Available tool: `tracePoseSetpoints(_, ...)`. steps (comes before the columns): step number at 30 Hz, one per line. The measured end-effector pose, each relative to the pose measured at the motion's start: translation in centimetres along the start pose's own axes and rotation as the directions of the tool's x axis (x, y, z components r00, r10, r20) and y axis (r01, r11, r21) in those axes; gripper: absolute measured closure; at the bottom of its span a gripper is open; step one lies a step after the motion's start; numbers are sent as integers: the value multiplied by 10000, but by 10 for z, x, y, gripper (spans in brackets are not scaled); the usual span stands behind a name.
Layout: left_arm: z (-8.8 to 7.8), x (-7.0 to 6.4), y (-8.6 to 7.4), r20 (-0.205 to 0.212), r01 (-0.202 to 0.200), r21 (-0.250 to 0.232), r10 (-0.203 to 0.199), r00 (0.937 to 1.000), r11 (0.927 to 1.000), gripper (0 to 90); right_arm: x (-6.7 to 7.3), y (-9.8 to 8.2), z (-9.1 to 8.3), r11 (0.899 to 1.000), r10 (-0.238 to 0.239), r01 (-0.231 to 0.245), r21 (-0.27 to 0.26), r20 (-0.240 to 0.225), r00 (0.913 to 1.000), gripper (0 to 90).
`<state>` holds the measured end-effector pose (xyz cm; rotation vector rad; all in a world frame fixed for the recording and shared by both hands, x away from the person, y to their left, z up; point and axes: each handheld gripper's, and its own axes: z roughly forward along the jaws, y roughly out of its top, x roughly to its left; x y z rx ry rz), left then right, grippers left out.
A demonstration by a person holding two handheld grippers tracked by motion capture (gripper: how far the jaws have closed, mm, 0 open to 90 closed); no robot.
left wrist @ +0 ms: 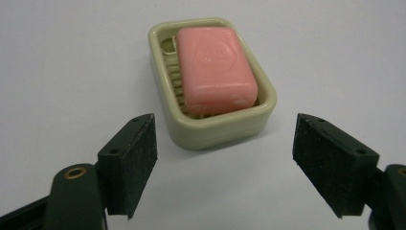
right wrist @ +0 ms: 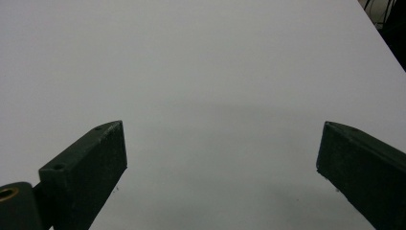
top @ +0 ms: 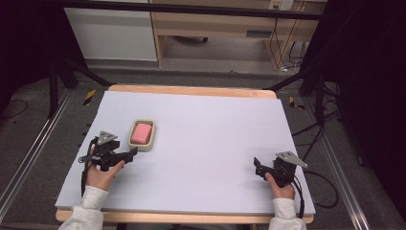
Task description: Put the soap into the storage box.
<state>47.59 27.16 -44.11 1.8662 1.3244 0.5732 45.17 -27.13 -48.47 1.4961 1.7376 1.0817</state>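
Where the person's left hand (top: 99, 175) comes in over the near left part of the table (top: 206, 120), the left gripper (top: 130, 152) lies low over the white surface with its jaws pointing toward the soap dish (top: 142, 135). Its jaws stand released and wide apart, with nothing between them; the dish sits just beyond their tips, apart from both. Seen from the left gripper view, the cream dish (left wrist: 215, 125) rests flat on the table, and the pink bar of soap (left wrist: 215, 69) lies inside it on the ribbed floor, set toward one side. Well apart, at the near right of the table, the right hand (top: 280, 188) holds the right gripper (top: 257, 166). Its jaws are likewise released and wide, with bare white surface between them.
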Motion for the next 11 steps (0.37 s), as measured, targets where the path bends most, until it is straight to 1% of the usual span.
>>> tracePoseSetpoints(2, -4, 2, -6, -29, 58, -24, -58, 10000, 10000, 227, 0, 0, 0, 10000, -3, 3, -46, -25, 10000, 36)
tracePoseSetpoints(3, -4, 2, -6, -29, 58, -24, -58, 10000, 10000, 227, 0, 0, 0, 10000, -3, 3, -46, -25, 10000, 36)
tracePoseSetpoints(4, -7, 4, -11, -71, 130, -5, -130, 9999, 9999, 227, 0, 0, 0, 10000, 16, -16, -78, -22, 10000, 37)
tracePoseSetpoints(6, -8, 5, -14, -114, 134, -10, -134, 9998, 9999, 227, -1, 0, 0, 10000, 36, -37, -81, -46, 10000, 36)
tracePoseSetpoints(7, -9, 6, -16, -122, 192, 9, -192, 9997, 9998, 227, -1, 0, 0, 10000, 36, -37, -81, -46, 10000, 36)
tracePoseSetpoints(8, -10, 10, -22, -161, 105, 69, -104, 9998, 9999, 227, -1, 0, 0, 9999, 39, -40, -98, -27, 10000, 36)
tracePoseSetpoints(11, -11, 13, -26, -191, 158, 208, -154, 9997, 9997, 225, -1, 0, 0, 9999, 51, -51, -101, -13, 10000, 36)
